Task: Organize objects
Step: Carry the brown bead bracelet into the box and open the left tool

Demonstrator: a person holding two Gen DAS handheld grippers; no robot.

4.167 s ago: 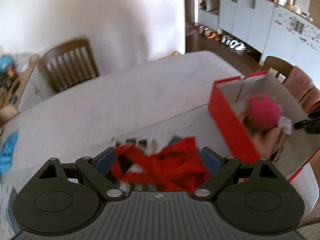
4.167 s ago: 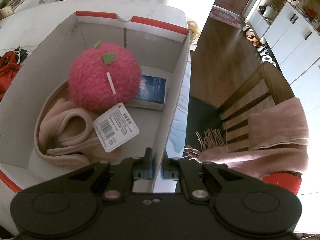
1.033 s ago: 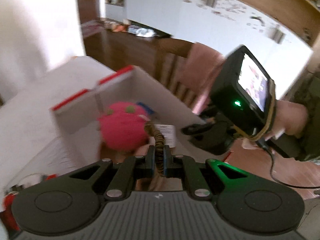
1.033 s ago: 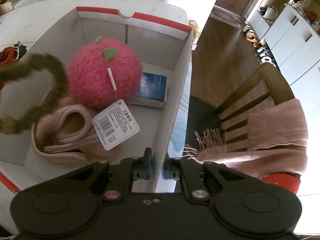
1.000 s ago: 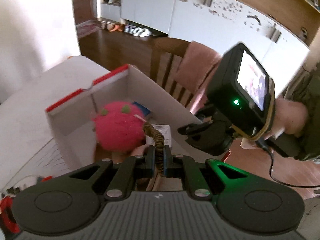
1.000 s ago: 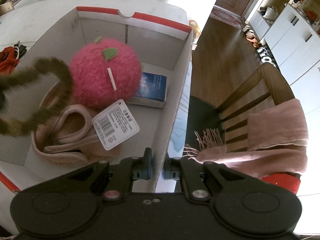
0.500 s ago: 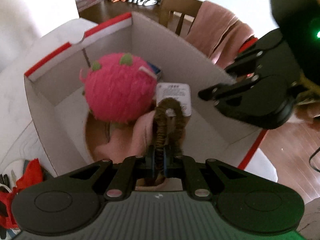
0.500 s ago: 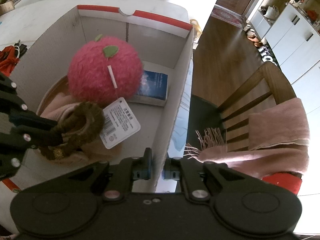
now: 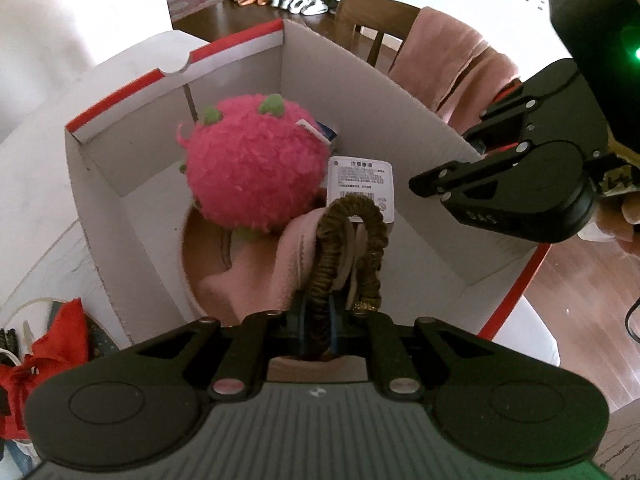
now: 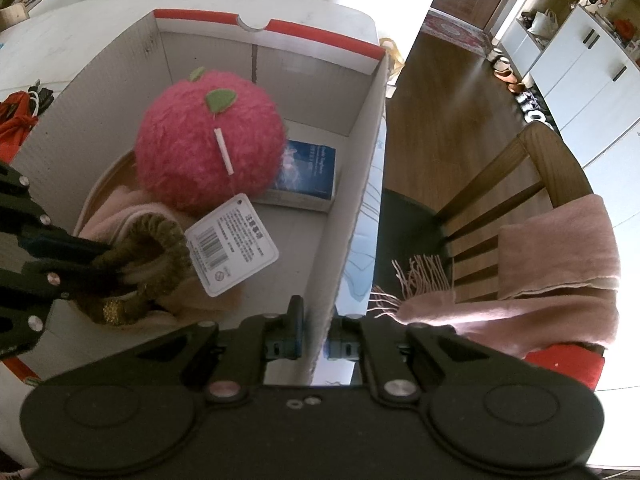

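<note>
A white cardboard box [image 9: 224, 48] [image 10: 320, 36] with red edges stands on the table. In it lie a fluffy pink plush ball [image 9: 256, 164] [image 10: 200, 148] with a paper tag [image 10: 232, 252], a folded pink cloth [image 9: 248, 280] and a blue book [image 10: 308, 172]. My left gripper [image 9: 318, 316] is low inside the box. It grips a brown braided loop [image 9: 352, 236] [image 10: 160, 236] that rests on the pink cloth, and its jaws are opening. My right gripper [image 10: 318, 340] is shut on the box's right wall.
A wooden chair [image 10: 500, 200] draped with a pink fringed scarf [image 10: 552, 260] stands right of the table. A red cloth [image 9: 52, 340] and cords lie on the white table [image 9: 40, 200] left of the box. A person's hand [image 9: 628, 208] holds the right gripper.
My left gripper has come down into the box with the brown loop, which now touches the pink cloth. The right gripper and the box have not moved.
</note>
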